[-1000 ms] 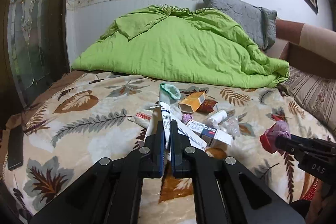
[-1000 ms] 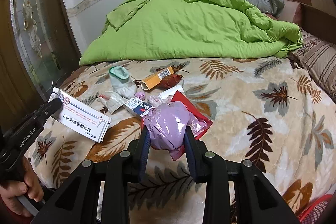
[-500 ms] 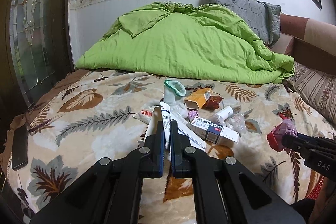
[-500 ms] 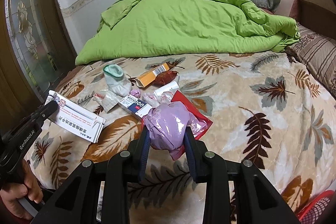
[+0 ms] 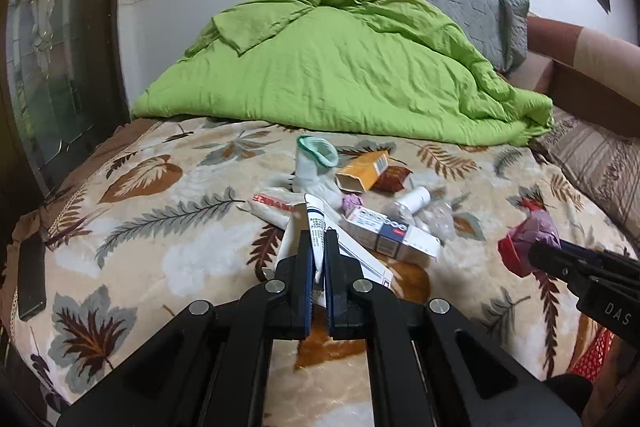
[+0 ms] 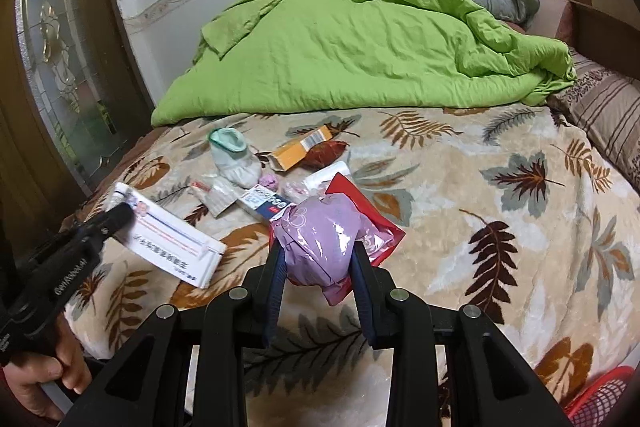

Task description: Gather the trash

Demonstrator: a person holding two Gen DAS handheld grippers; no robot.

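Observation:
My left gripper [image 5: 316, 247] is shut on a white tube with blue print [image 5: 314, 227], held above the bed. A flat white box [image 5: 360, 261] sits right behind the tube; I cannot tell whether it is gripped too. In the right wrist view that box [image 6: 176, 243] juts out from the left gripper [image 6: 118, 215]. My right gripper [image 6: 318, 255] is shut on a crumpled purple plastic bundle [image 6: 320, 239] with a red packet [image 6: 380, 227] behind it. Loose trash lies mid-bed: a white pouch with a green rim [image 5: 316, 163], an orange box [image 5: 364, 171], a small bottle [image 5: 416, 197] and a blue-and-white box [image 5: 388, 231].
A green quilt [image 5: 340, 67] and a grey pillow [image 5: 460, 3] fill the far half of the bed. A black phone [image 5: 30, 279] lies at the bed's left edge, next to a glass door [image 5: 48, 47]. A red mesh basket [image 6: 600, 395] stands low at the right.

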